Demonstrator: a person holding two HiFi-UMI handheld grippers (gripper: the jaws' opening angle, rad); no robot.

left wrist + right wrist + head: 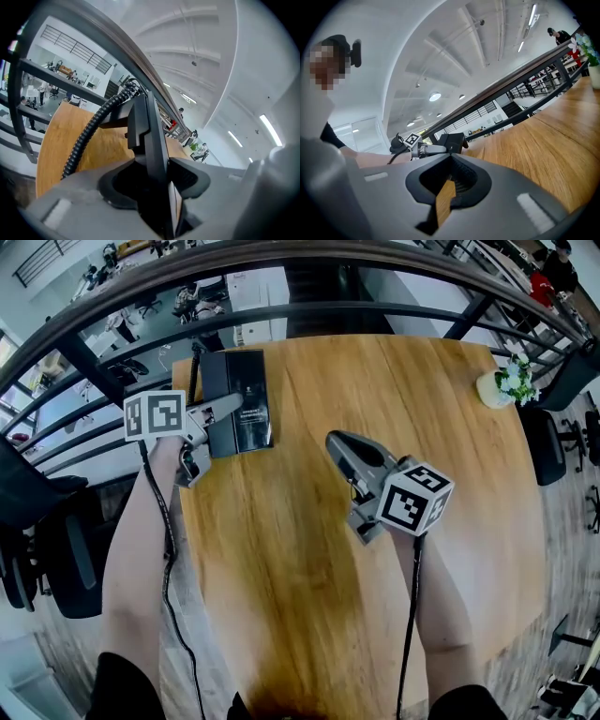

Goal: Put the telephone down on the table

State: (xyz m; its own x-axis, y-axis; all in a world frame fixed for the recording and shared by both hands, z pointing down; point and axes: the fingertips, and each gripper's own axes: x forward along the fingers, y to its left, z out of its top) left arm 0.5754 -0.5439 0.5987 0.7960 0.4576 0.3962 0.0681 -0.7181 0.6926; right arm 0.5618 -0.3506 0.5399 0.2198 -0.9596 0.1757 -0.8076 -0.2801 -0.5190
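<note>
The telephone (pixel 246 395) is a flat black unit at the far left corner of the wooden table (pixel 394 399). My left gripper (pixel 230 413) reaches onto its near edge from the left. In the left gripper view the telephone's thin black edge (pixel 150 136) stands between both pads, which press on it, so the left gripper (pixel 157 173) is shut on it. A black coiled cord (pixel 89 133) runs off to its left. I cannot tell whether the telephone rests on the wood. My right gripper (pixel 337 442) hovers over the middle of the table, shut with nothing in its jaws (pixel 449 185).
A white pot with a green plant (pixel 502 385) stands at the table's far right edge. A dark metal railing (pixel 309 310) runs just beyond the far edge, with a drop to a lower floor. Black office chairs (pixel 37 549) stand left of the table.
</note>
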